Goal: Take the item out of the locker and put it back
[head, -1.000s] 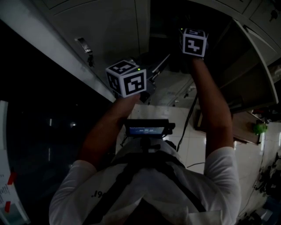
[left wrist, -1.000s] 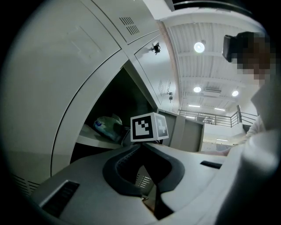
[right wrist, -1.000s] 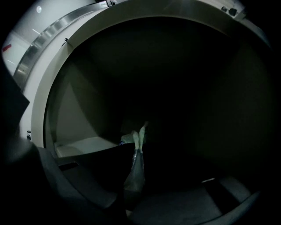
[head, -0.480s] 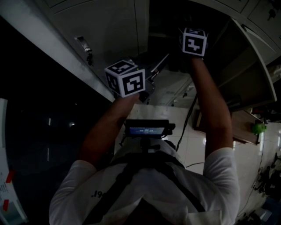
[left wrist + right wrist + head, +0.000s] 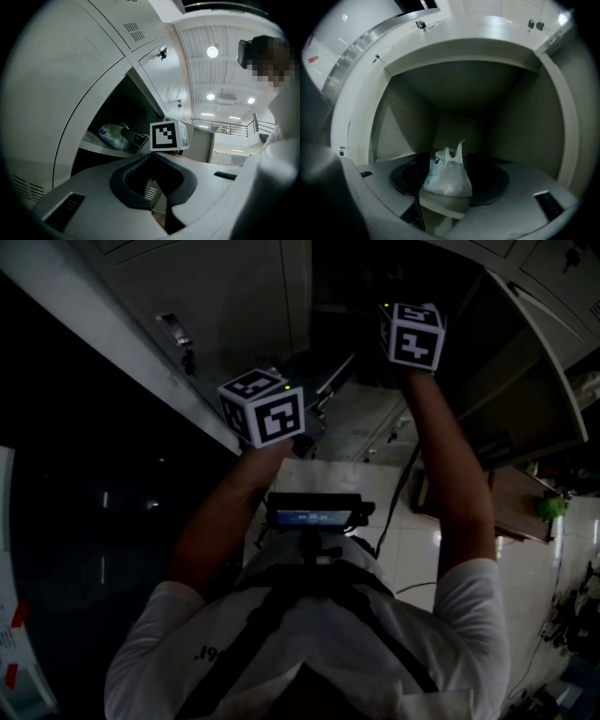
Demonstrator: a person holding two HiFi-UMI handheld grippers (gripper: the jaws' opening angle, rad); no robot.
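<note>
Since a second ago the left gripper (image 5: 152,183) has edged slightly left, jaws apart and empty, outside the locker (image 5: 511,126). The right gripper (image 5: 451,190) is letting go, its jaws opening either side of the white bag (image 5: 449,172) — it sits on the locker's shelf (image 5: 440,206).

White bag (image 5: 447,176), blue print (image 5: 436,161) at ten o'clock; pale grey locker (image 5: 520,122); white shirt (image 5: 450,615), black straps (image 5: 272,615).
</note>
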